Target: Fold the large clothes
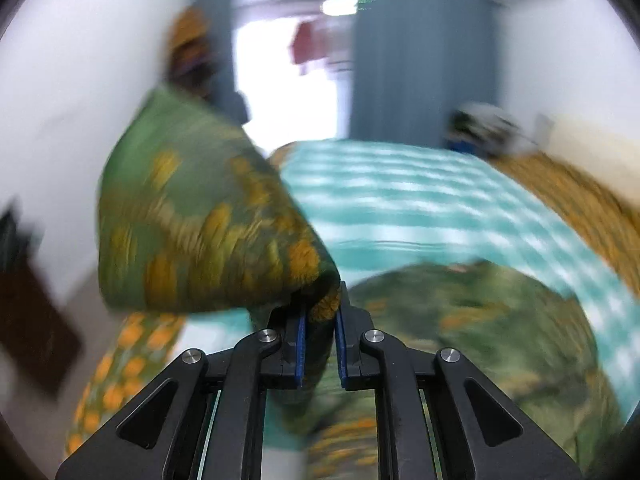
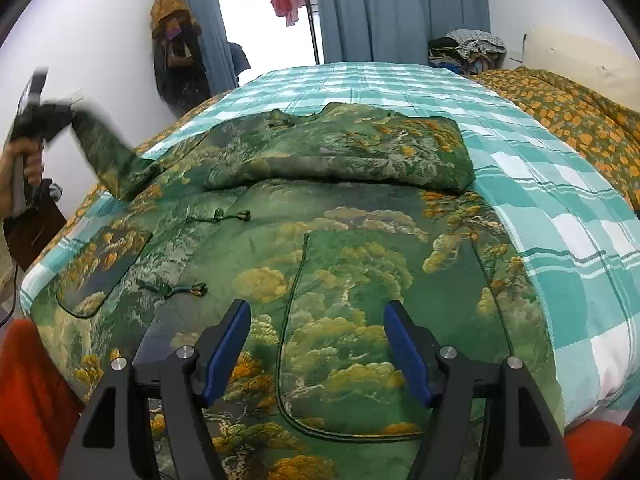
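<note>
A large green jacket (image 2: 320, 240) with a gold tree pattern lies spread on the bed, front side up. One sleeve (image 2: 340, 152) is folded across its chest. The other sleeve (image 1: 208, 220) is lifted off the bed, and my left gripper (image 1: 322, 304) is shut on its end, with cloth bunched between the blue pads. In the right wrist view the left gripper (image 2: 60, 116) is raised at the far left, held by a hand (image 2: 24, 160). My right gripper (image 2: 316, 320) hovers open over the jacket's lower front, with nothing between its fingers.
The bed has a teal and white checked cover (image 2: 540, 184), with an orange-flowered quilt (image 2: 580, 112) at the right. A pile of clothes (image 2: 468, 48) sits at the far right corner. Garments (image 2: 176, 40) hang on the left wall beside blue curtains (image 2: 380, 12). Red cloth (image 2: 32, 400) shows at the bottom left.
</note>
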`<state>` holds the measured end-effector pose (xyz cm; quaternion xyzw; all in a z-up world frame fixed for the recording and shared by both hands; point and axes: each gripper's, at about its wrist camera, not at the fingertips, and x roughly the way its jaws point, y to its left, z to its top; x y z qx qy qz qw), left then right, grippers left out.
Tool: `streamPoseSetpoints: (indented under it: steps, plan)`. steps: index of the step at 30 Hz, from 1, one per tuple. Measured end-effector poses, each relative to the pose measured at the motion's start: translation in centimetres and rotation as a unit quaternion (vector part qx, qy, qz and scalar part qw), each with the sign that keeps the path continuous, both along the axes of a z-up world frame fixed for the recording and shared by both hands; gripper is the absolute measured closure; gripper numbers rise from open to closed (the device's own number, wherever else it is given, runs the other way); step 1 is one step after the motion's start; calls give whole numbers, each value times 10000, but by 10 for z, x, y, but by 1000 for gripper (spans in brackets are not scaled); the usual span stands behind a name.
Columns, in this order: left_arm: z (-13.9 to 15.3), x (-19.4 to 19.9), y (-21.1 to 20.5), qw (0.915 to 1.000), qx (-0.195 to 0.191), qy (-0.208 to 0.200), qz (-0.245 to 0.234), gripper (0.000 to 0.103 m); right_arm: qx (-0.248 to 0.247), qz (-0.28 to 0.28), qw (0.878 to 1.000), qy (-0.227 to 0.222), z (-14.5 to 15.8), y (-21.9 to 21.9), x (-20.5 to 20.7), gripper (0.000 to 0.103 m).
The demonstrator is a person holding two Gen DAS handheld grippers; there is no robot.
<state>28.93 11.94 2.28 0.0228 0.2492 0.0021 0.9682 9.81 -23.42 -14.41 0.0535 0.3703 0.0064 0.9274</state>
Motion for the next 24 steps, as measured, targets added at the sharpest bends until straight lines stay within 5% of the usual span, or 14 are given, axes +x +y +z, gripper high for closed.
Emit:
streamPoseSetpoints:
  steps: [3, 5, 7, 8, 12, 15, 18, 22, 24]
  plan:
    - [-16, -1, -77, 9956, 516, 87, -780, 86, -5, -80, 9999, -106, 5, -5, -3, 32]
    - [-40, -4, -116, 9898, 711, 296, -1196, 68, -8, -141, 9998, -128, 7, -10, -5, 33]
    - [-73, -12, -144, 9843, 679, 642, -1500, 25, 0, -198, 9997, -110, 7, -14, -5, 33]
    - [-85, -16, -151, 9827, 653, 781, -1545, 21, 16, -248, 9996, -103, 8, -18, -6, 33]
    - [-137, -48, -147, 9723, 529, 1602, -1618, 20, 133, -345, 9992, -122, 15, -33, -4, 33]
    - [-146, -76, -124, 9706, 276, 1905, -1444, 20, 415, -270, 9987, -93, 22, -40, 14, 33]
    - [-145, -91, -97, 9722, -79, 2021, -1175, 20, 1056, 45, 9944, -59, 36, -39, 61, 33]
    - [-143, -112, -57, 9761, -649, 1944, -723, 16, 2245, 408, 9733, 240, 36, -26, 148, 33]
    - [-141, -121, -44, 9765, -836, 1898, -583, 15, 2269, 427, 9720, 431, 28, -11, 189, 33]
